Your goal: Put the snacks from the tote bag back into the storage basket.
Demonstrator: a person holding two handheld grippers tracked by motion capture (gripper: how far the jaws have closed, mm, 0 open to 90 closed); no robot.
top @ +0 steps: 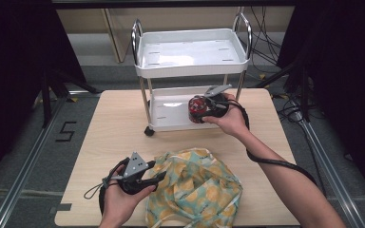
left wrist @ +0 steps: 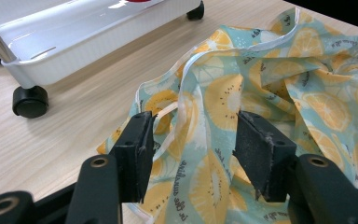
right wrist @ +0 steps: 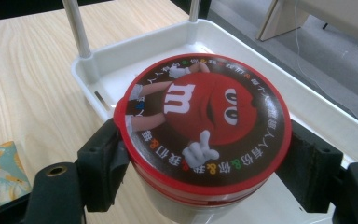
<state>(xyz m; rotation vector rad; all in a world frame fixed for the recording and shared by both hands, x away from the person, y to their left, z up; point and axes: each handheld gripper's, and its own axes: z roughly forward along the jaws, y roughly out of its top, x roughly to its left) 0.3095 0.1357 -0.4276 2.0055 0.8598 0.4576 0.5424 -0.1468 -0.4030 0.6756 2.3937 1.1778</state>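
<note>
Setting: pale wooden table (top: 114, 137) with dark floor around it; a white two-shelf cart (top: 190, 57) stands at the far edge.
Right gripper (right wrist: 205, 154): my jaws are clamped on the sides of a round candy tub (right wrist: 205, 121) with a red lid.
Tub place: I hold it at the near rim of the cart's lower shelf (right wrist: 307, 112), partly over it.
Tub axis: short upright cylinder, lid up and tilted a little toward my camera; printed face readable from above.
Left gripper (left wrist: 191, 140): jaws fairly wide, straddling a fold of the fruit-print cloth bag (left wrist: 279, 93); I judge the pads are not pressing it.
Bag place: slumped on the near table, close to me.
Risk: the smooth round wall could slip or twist out if I loosen too early.
Risk: setting it on the shelf's raised rim could tip it.
</note>
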